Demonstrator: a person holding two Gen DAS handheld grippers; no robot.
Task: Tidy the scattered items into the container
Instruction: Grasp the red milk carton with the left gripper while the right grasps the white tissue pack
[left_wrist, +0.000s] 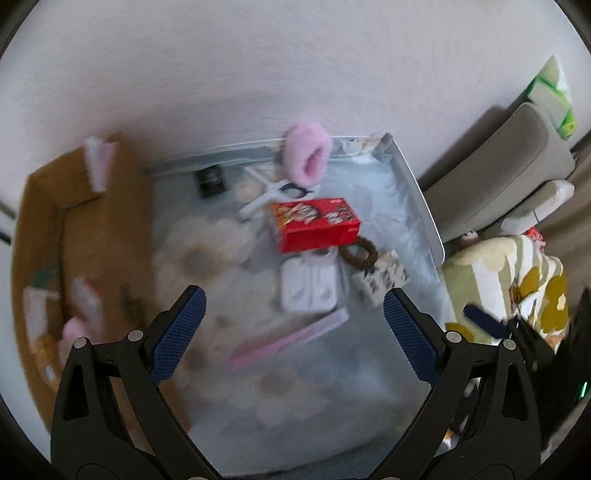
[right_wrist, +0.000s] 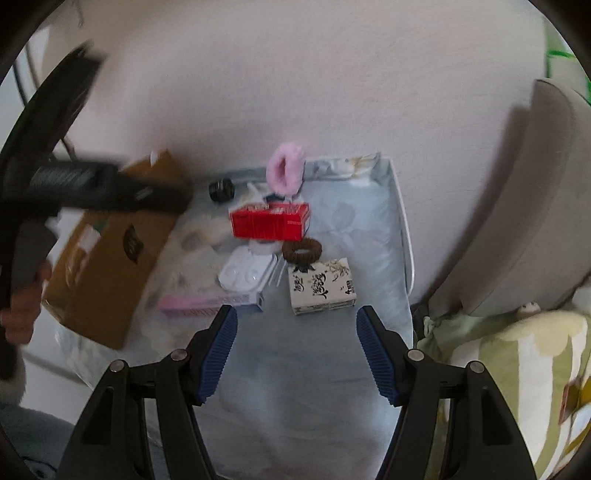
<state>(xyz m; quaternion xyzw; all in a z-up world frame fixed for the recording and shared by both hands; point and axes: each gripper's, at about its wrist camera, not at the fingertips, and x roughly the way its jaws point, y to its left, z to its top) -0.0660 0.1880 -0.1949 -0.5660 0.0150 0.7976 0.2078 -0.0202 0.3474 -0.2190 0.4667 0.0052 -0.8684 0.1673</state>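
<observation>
Next pick, as judged: the calligraphy-print box (right_wrist: 322, 286), lying flat just in front of the brown hair ring (right_wrist: 301, 250) and to the red box's (right_wrist: 269, 220) near right. Straddle its short sides squarely and lower before closing. The right gripper (right_wrist: 296, 347) hangs just short of it, jaws spread, empty. The left gripper (left_wrist: 293, 334) is likewise spread, empty. The cardboard box (right_wrist: 110, 258) stands left of the red box.

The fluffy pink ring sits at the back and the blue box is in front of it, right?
Not quite. The box in front of the fluffy pink ring is red, not blue; the right wrist view shows it. The ring is at the back, as you said.
</observation>
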